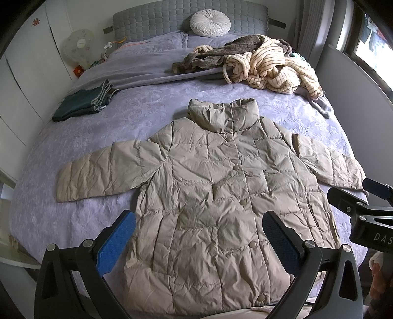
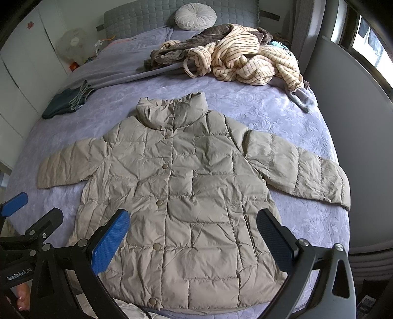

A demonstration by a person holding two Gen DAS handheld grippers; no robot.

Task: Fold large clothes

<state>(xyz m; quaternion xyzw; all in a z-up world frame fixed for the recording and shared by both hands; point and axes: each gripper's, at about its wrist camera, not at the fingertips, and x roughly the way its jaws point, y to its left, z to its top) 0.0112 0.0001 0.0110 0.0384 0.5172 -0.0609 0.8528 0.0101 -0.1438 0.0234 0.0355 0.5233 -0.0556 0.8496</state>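
A beige quilted puffer jacket [image 1: 216,196] [image 2: 181,196] lies flat and buttoned on the bed, front up, collar toward the headboard, both sleeves spread out sideways. My left gripper [image 1: 199,235] hovers open above the jacket's lower half, nothing between its blue pads. My right gripper [image 2: 192,235] is also open above the lower hem area, holding nothing. Each gripper shows at the edge of the other's view: the right gripper [image 1: 368,196] at right, the left gripper [image 2: 19,208] at left.
The bed has a lavender cover [image 1: 137,110] [image 2: 282,110]. A heap of striped cream and brown clothes [image 1: 267,63] [image 2: 240,59] lies far right. Folded dark jeans [image 1: 83,103] [image 2: 66,100] sit far left. A round white cushion [image 1: 210,23] leans on the grey headboard.
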